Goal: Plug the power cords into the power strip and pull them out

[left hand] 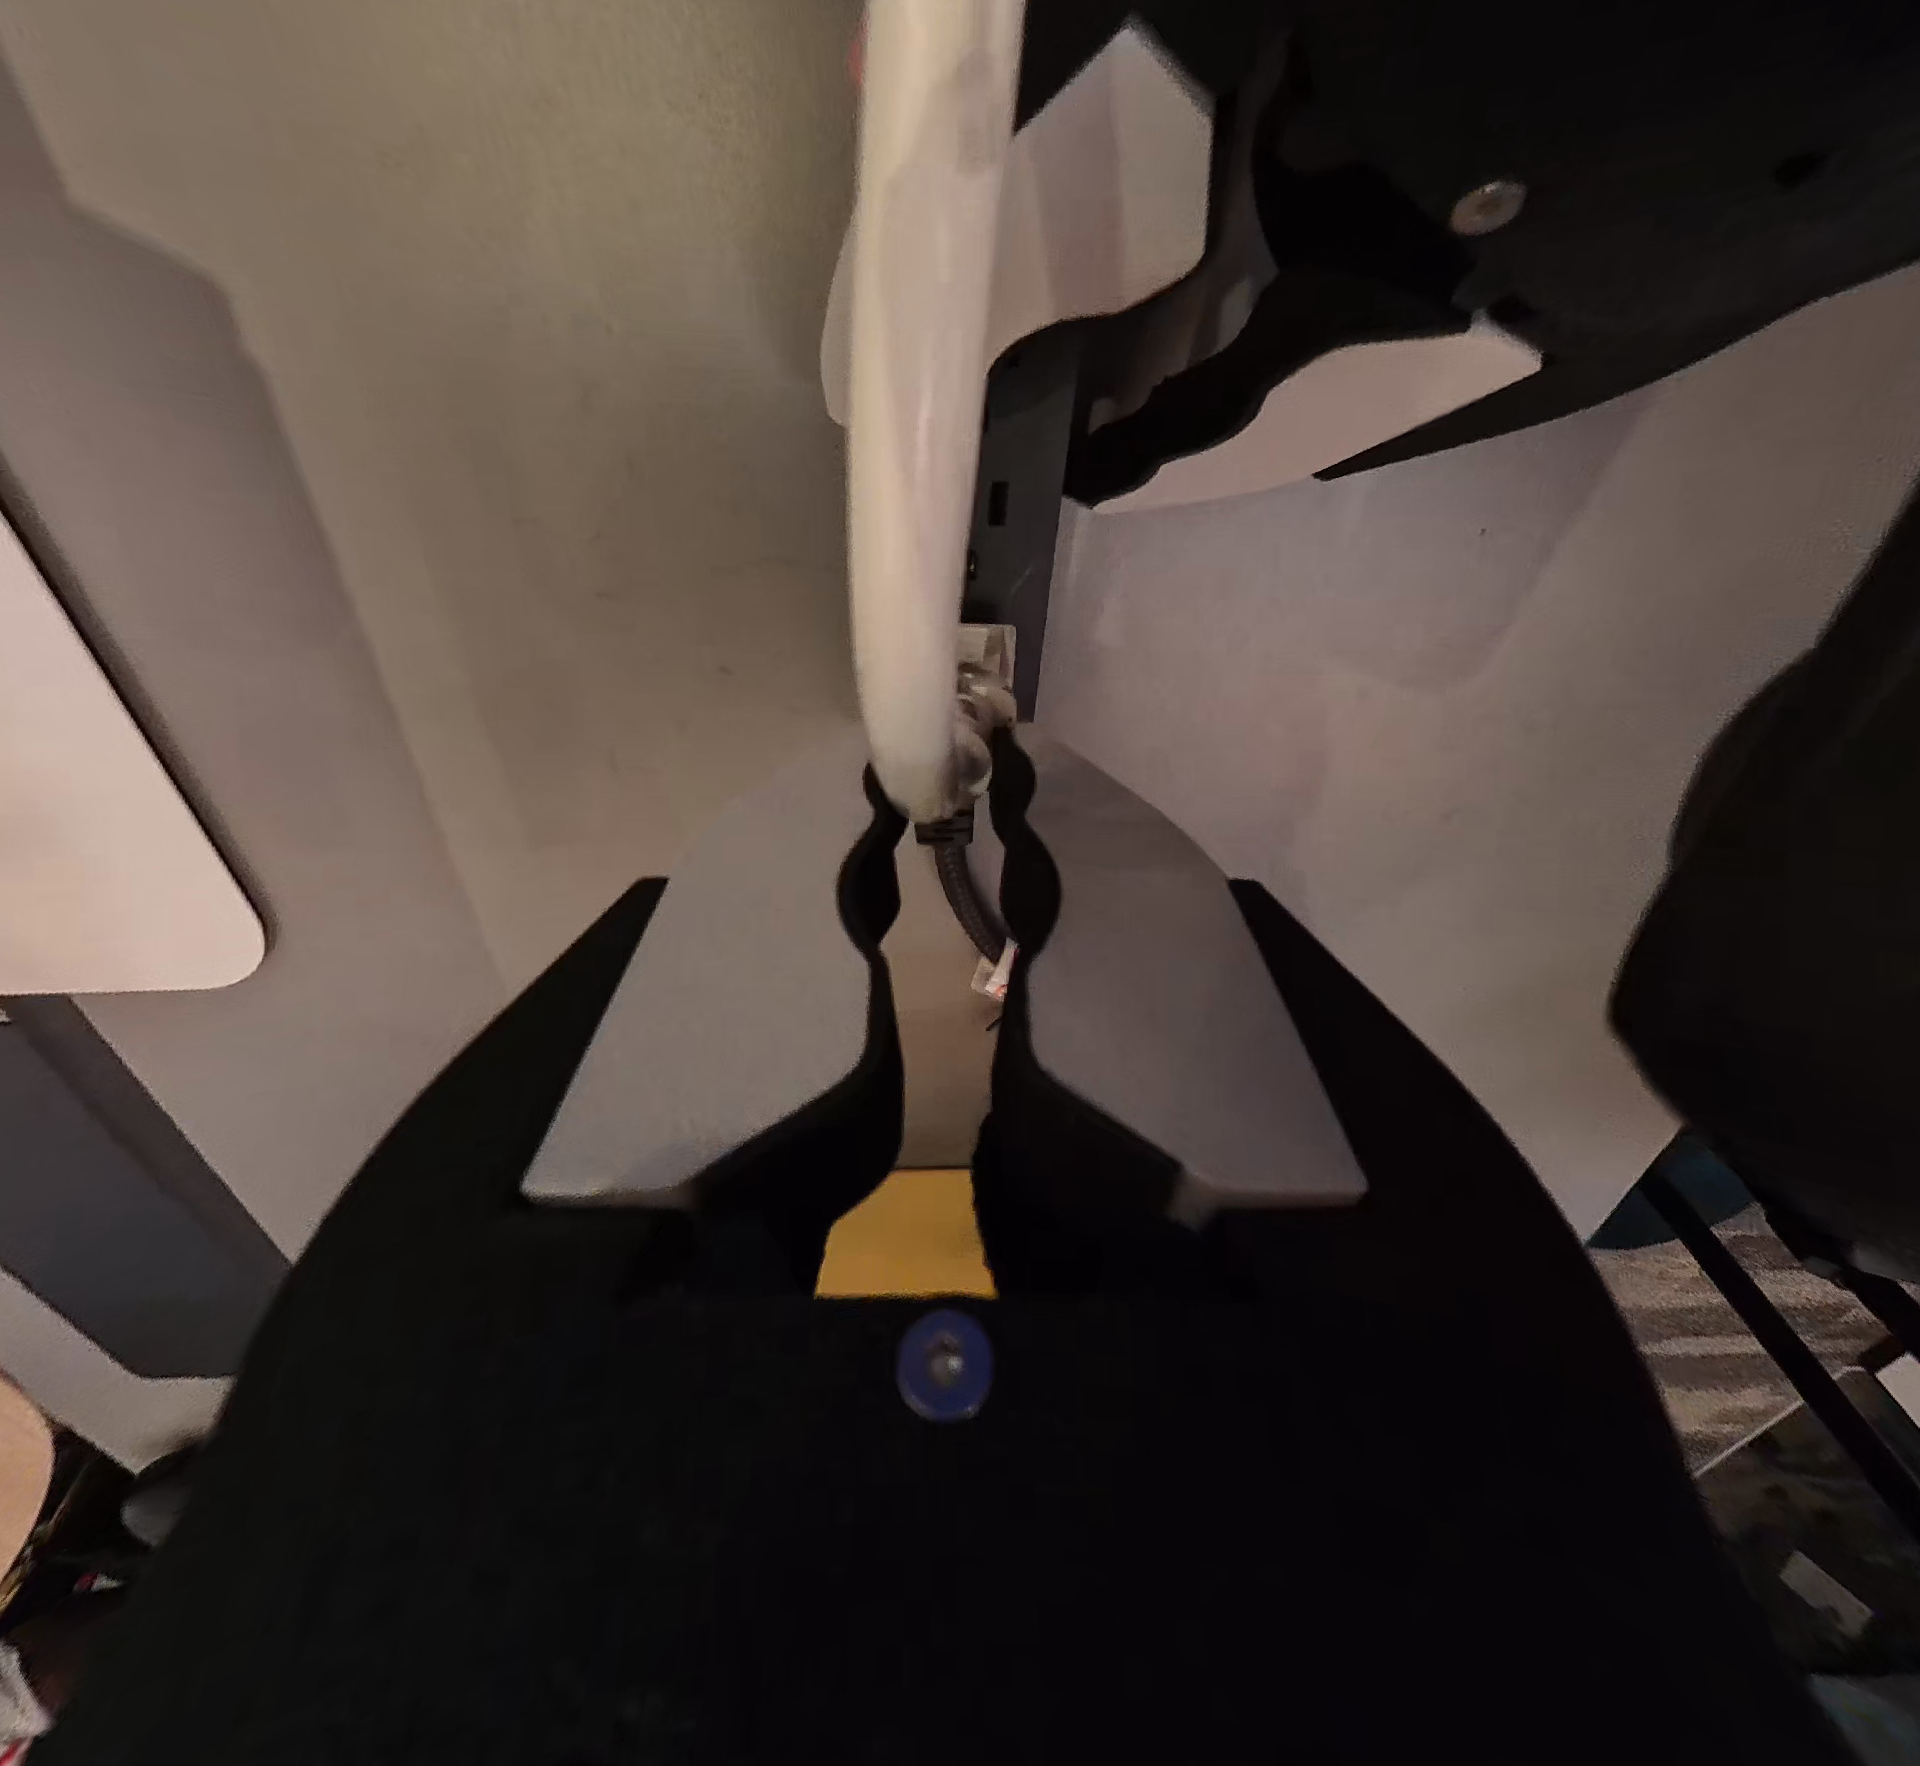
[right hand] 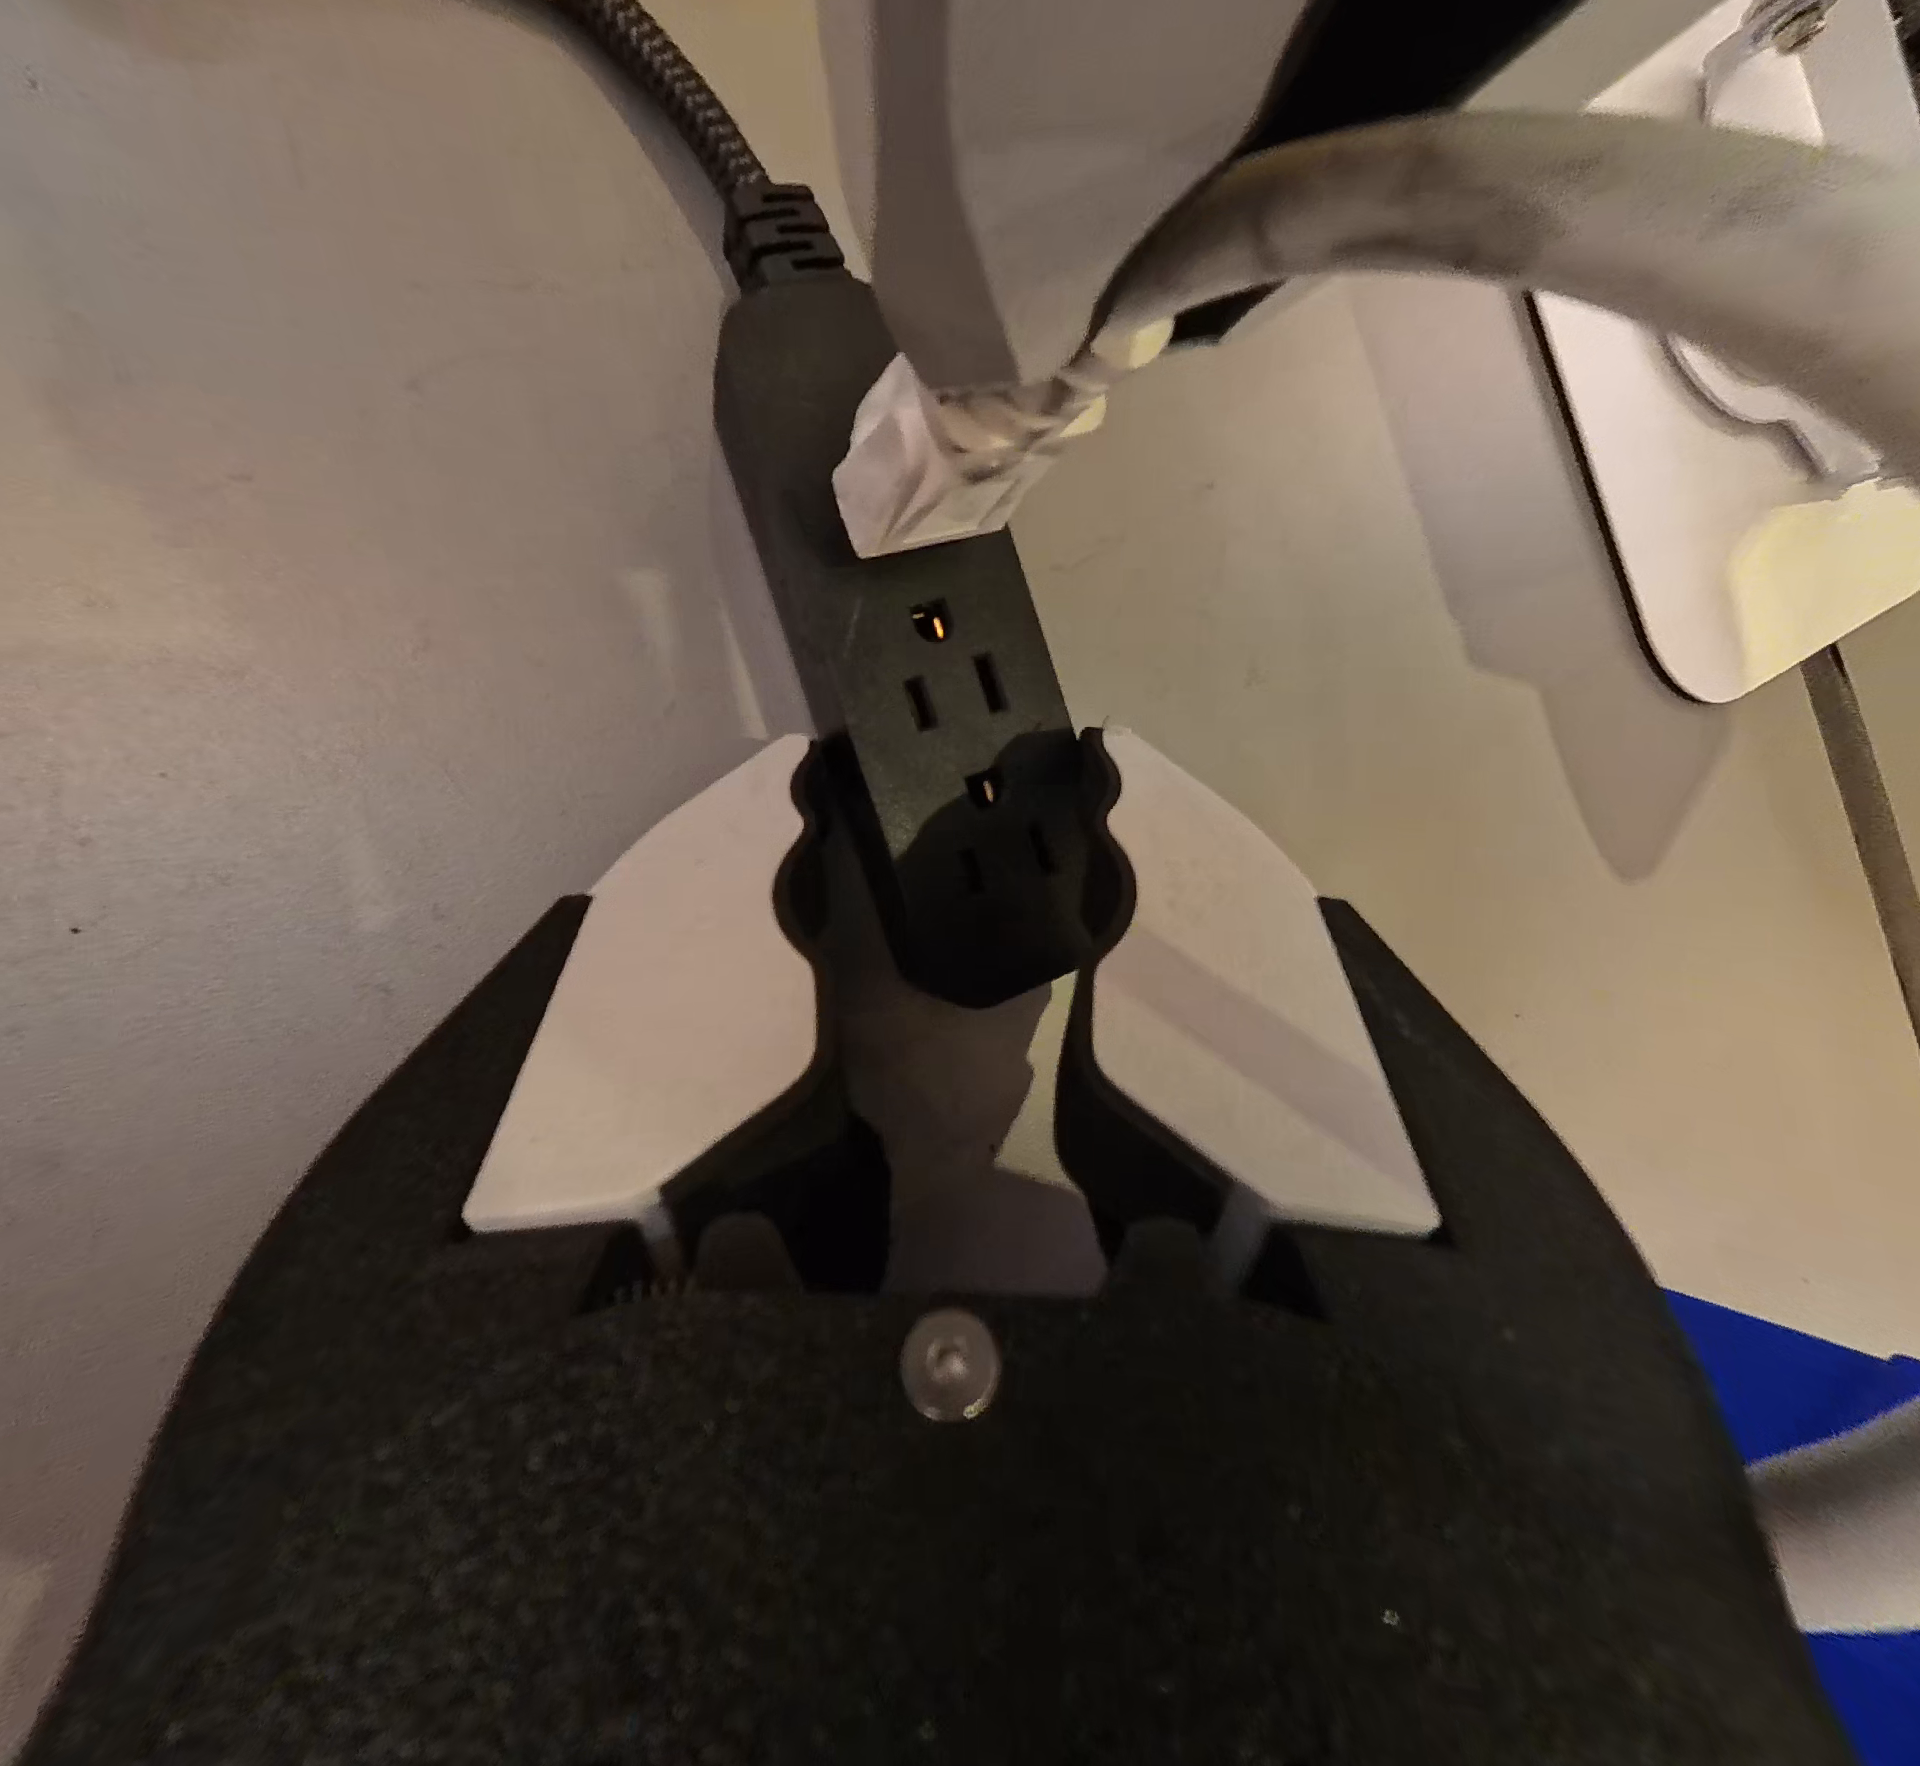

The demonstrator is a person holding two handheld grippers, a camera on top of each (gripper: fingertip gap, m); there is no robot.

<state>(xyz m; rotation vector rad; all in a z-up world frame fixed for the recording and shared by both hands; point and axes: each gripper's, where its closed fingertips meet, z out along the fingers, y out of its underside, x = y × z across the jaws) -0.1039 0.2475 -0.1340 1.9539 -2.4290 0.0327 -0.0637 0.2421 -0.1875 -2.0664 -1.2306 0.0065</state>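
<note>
Your right tongs [right hand: 956,843] are clamped on the near end of the black power strip [right hand: 935,698], which stands tilted off the pale bench [right hand: 312,677] with two sockets bare and a white plug [right hand: 914,480] seated in the socket beyond them. Your left tongs [left hand: 951,802] are drawn narrow around the white cord [left hand: 914,366] right at its plug; the picture is too blurred to say whether the pads bear on the plug body or only on the cord. Judged from this, the step in hand is working that plug at the far socket. Keep the right grip firm and still so the strip cannot swing, and move the left tongs straight along the line of the prongs, not sideways. Take hold of the plug body, since hauling on the cord could strain it. Farther off, the strip's braided black lead [right hand: 665,95] curves away toward the top left; leave it slack.
</note>
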